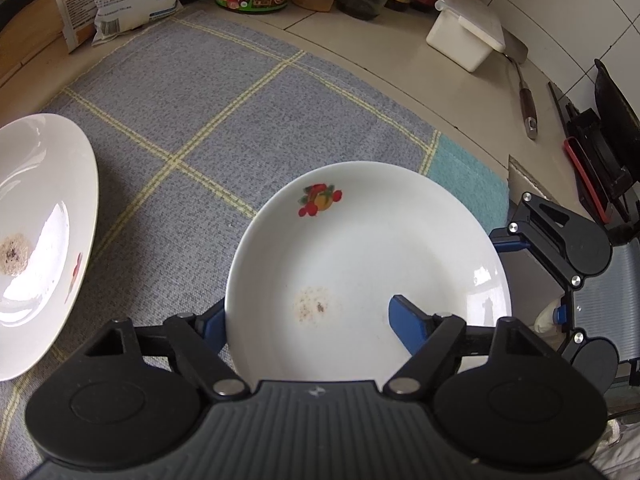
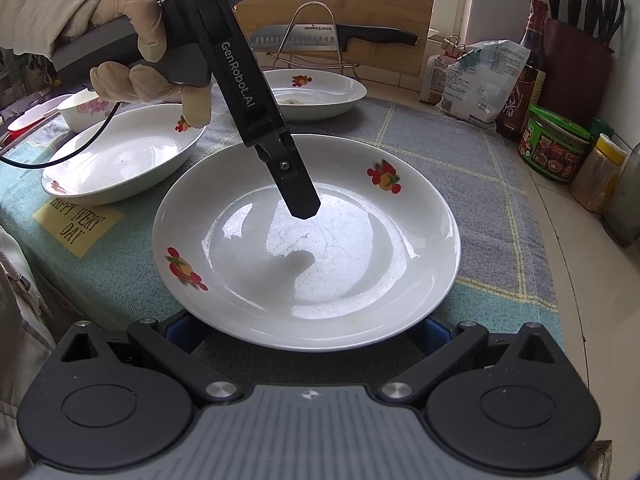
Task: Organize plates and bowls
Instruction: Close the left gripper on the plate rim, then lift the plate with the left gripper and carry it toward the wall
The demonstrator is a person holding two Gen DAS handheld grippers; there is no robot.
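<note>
Left claw (image 1: 308, 320) spread wide, one finger inside the nearest plate (image 1: 368, 264), one outside its rim; right claw (image 2: 308, 330) released, fingers under its near edge.

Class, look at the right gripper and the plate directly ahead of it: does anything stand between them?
Nothing visible does. The near rim of the plate sits right at the open right gripper. The left gripper reaches down over the plate's middle, beyond that rim, not in the gap.
</note>
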